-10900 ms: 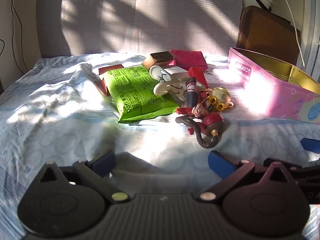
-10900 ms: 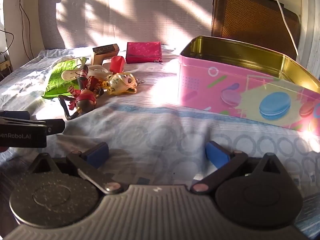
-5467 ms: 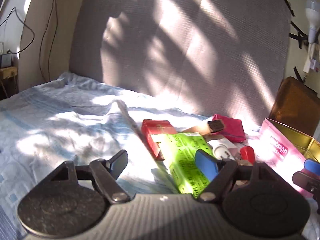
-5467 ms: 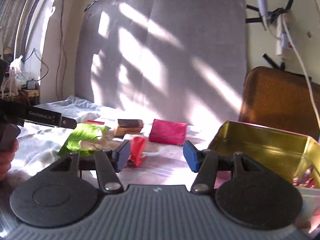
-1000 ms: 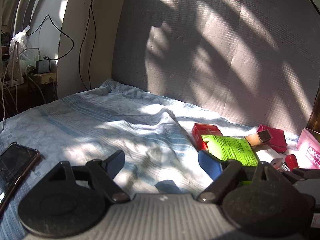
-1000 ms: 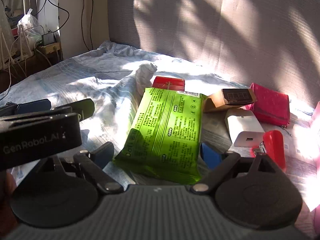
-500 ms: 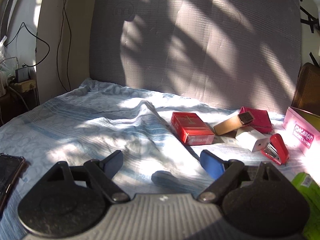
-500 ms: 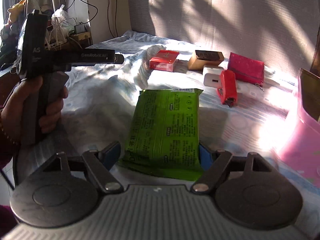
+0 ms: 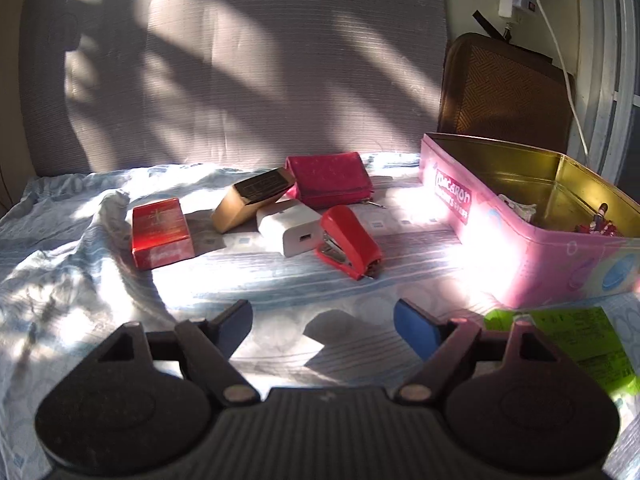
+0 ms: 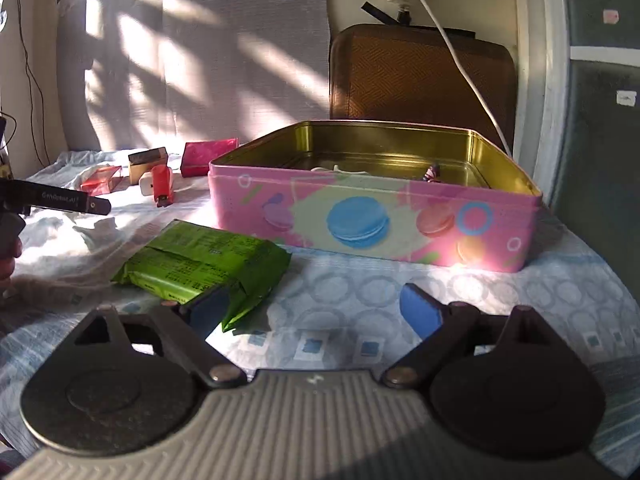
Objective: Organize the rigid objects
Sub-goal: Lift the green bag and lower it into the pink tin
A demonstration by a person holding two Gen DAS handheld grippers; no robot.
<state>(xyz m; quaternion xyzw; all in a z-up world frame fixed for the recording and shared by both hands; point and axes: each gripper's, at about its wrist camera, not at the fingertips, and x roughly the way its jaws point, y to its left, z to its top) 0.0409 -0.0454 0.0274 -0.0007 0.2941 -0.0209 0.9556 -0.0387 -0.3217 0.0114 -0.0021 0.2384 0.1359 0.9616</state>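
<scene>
An open pink macaron tin (image 10: 372,224) with a gold inside stands on the bed; it also shows in the left wrist view (image 9: 532,240), with small items in it. Left of it lie a red stapler (image 9: 350,242), a white charger (image 9: 290,224), a gold-brown box (image 9: 250,198), a red box (image 9: 160,228) and a pink wallet (image 9: 330,178). A green snack packet (image 10: 200,262) lies before the tin. My left gripper (image 9: 324,326) is open and empty, short of the stapler. My right gripper (image 10: 316,310) is open and empty; its left finger is by the packet's corner.
The bed has a rumpled blue patterned sheet (image 9: 80,280) with a raised fold at the left. A grey headboard (image 9: 240,72) stands behind. A brown case (image 10: 420,76) and a white cable (image 10: 460,52) are behind the tin. The left gripper's arm (image 10: 60,200) shows in the right wrist view.
The green packet has been moved from among the objects to in front of the tin and let go. My left gripper has swung right to face the stapler and tin.
</scene>
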